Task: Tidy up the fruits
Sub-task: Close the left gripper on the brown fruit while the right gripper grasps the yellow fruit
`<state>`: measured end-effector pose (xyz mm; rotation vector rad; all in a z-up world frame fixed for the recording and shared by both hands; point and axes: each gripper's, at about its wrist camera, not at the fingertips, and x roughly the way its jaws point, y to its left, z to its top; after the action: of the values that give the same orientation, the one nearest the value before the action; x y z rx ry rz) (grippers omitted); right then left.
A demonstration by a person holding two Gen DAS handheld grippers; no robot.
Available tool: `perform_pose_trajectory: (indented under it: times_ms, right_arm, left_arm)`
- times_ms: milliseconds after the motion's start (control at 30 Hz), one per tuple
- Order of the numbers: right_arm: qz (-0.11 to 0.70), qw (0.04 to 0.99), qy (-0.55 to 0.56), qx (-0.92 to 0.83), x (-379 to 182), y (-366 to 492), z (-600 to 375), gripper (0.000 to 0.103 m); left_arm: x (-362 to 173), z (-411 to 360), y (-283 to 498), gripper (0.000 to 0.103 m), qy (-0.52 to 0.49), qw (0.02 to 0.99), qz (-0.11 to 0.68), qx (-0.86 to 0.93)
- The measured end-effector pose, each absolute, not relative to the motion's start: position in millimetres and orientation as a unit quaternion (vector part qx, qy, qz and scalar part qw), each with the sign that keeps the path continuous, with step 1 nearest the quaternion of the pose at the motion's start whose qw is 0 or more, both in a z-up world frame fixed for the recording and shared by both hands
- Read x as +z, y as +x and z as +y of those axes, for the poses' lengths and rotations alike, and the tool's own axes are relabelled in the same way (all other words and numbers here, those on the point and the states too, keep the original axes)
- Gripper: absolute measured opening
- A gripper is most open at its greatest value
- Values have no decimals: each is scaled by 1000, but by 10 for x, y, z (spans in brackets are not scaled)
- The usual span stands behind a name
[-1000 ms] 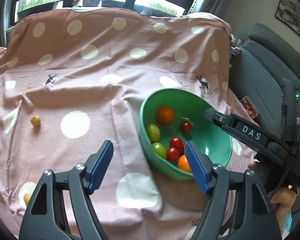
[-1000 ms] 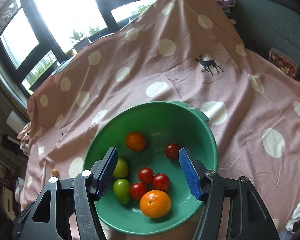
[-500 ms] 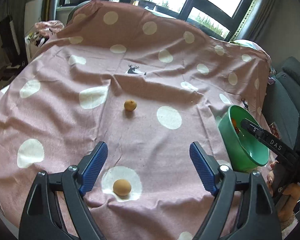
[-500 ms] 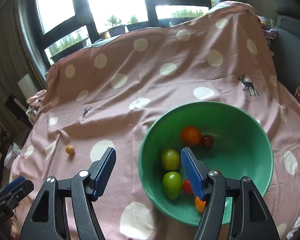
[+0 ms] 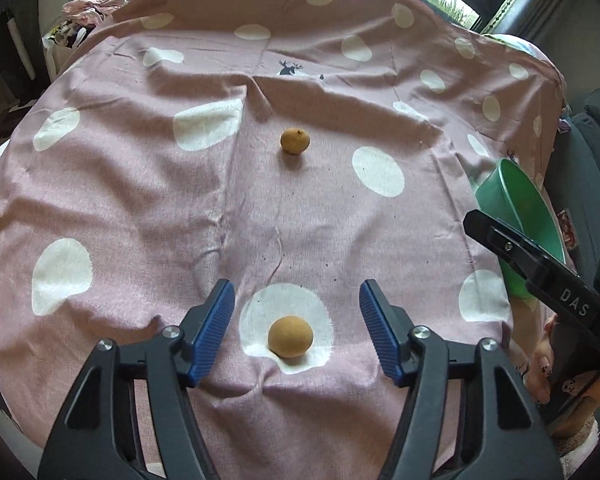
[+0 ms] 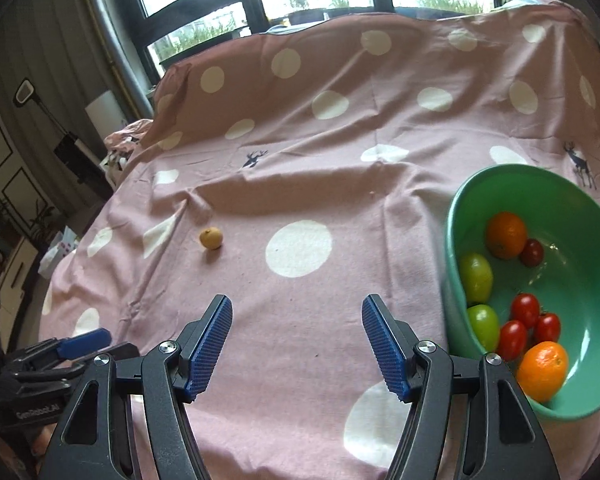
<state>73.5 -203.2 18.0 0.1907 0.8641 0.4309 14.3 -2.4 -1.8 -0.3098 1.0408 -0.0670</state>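
green bowl (image 6: 452, 240) cut off at right edge, fruit perhaps partly hidden

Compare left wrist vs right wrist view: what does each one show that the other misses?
Left wrist only: the near round tan fruit lying on a white dot of the cloth, between the open left gripper fingers, untouched.

Right wrist only: the bowl's contents, namely two oranges, two green fruits and small red tomatoes; the open right gripper holds nothing.

Both: the far small tan fruit, the green plastic bowl and the pink polka-dot cloth.
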Motion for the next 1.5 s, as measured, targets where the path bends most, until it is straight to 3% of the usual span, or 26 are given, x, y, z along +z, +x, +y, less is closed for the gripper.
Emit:
perform_pose_trajectory:
  times_ms: [267,633,867,967,1067,1233,1300,1500]
  right_arm:
    - [430,875,91,203,115,734,-1986,68]
    - [438,868,95,213,90,783,-1937,68]
    - [481,827,136,256,46,1239,-1629,67]
    - [497,816,121,270,9,1469,-1307,61]
    - [519,799,128,275,-77,1707,-1010,45]
    - [529,798,121,260,-196,1916,-682,42]
    - [534,798,104,259,-249,1922,-585,29]
    - [522,811,86,251,-267,1836,-654,29]
  left_arm:
    - [-226,-140,231,28,-111,832,543,-22]
    - [-278,-101,276,26,-116,832,542,-12]
    - [-118,-10,221,26,-148,844,515,-28]
    - [-67,68,201,26,-161,849,503,-23]
    - [-56,107,204,26,-178,848,499,-26]
    - [-28,141,181,26,-180,852,492,-22]
    - [-11,163,182,26,-183,852,489,-22]
    - [-5,128,195,26,-181,857,483,-14]
